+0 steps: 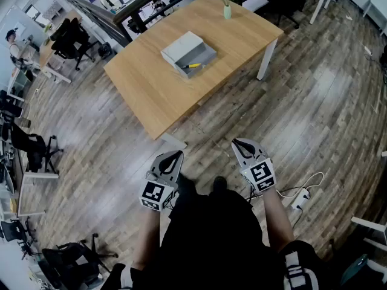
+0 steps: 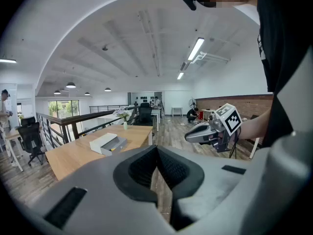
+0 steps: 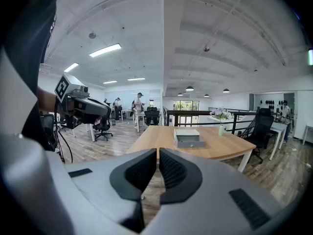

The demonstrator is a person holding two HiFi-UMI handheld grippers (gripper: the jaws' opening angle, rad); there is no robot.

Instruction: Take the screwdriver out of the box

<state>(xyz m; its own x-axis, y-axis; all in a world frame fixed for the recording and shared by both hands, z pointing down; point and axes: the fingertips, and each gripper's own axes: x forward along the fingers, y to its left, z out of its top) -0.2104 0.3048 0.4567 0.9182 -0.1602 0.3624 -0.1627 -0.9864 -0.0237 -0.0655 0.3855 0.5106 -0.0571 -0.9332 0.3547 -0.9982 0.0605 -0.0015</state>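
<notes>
Left claw (image 1: 172,157) and right claw (image 1: 243,145) sit low in the head view, side by side over the wooden floor (image 1: 314,107). Each is clenched with nothing between its pads. Both point toward the pale wooden surface (image 1: 151,95), which is well apart from them. Near the middle of that surface is the grey box (image 1: 183,48), with its tray slid out. The yellow-handled screwdriver (image 1: 192,66) lies inside the tray. A vase (image 1: 227,11) of flowers stands at the far edge, and black office chairs (image 1: 71,40) stand beyond the surface on the left. The person's body and forearms are cut off at the bottom edge.

From the left gripper view, the left claw (image 2: 156,149) has its ribbed pads pressed together at the tips and grips nothing. The right claw (image 2: 189,137) hangs in the air to the right, also closed. Further off, the surface (image 2: 73,155) carries the box (image 2: 103,142). A small yellow fleck in its tray is too small to identify with certainty. A railing and ceiling lamps fill the room behind.

From the right gripper view, the right claw (image 3: 158,154) is closed to a thin slit and empty. The left claw (image 3: 105,112) is at upper left. The box (image 3: 189,137) rests on the surface (image 3: 217,148) ahead, with the vase (image 3: 221,129) beyond it. The screwdriver cannot be made out from this side.
</notes>
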